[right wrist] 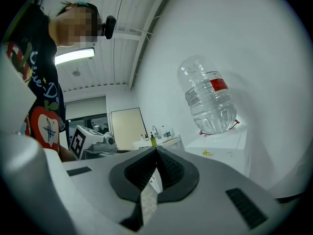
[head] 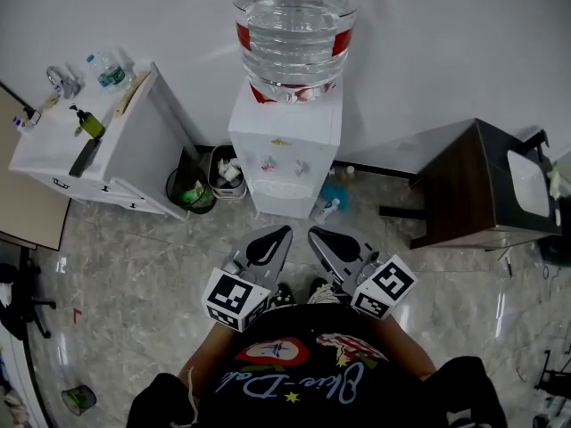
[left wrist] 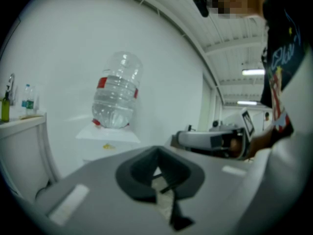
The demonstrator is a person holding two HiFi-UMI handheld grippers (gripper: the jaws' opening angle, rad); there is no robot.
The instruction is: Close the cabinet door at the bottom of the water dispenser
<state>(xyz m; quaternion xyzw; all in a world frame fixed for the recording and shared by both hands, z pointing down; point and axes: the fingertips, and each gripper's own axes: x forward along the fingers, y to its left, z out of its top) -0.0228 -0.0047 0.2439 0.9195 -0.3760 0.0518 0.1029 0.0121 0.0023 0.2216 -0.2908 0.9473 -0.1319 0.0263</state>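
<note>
Water dispenser [head: 285, 145] stands against the white wall straight ahead of us, with a clear water bottle [head: 294, 25] carrying a red band upturned on its top and two taps on its white front. From our steep head view the lower front is strongly foreshortened, so we cannot tell whether the cabinet door at the bottom sits ajar or flush. We hold both tools close to our body above the marbled floor [head: 134, 275], pointing toward the dispenser's base and well apart from it. Our left gripper [head: 282, 233] has its jaws drawn together, the dark pads meeting at the tips with only a thin sliver of floor showing behind them, and it holds nothing. Our right gripper [head: 314, 234] is the same, its ribbed pads closed tip to tip and empty. The two sit side by side, near each other but not touching. In both gripper views the dispenser rises beyond the jaw tips. Left of the dispenser we see a black waste bin [head: 190, 190], a grey bin [head: 227, 172] and a white cabinet [head: 134, 163] bearing a green bottle [head: 89, 123]. To the right are a dark wooden table [head: 464, 185] and a small spray bottle [head: 326, 209] on the floor just beside the dispenser's base.
</note>
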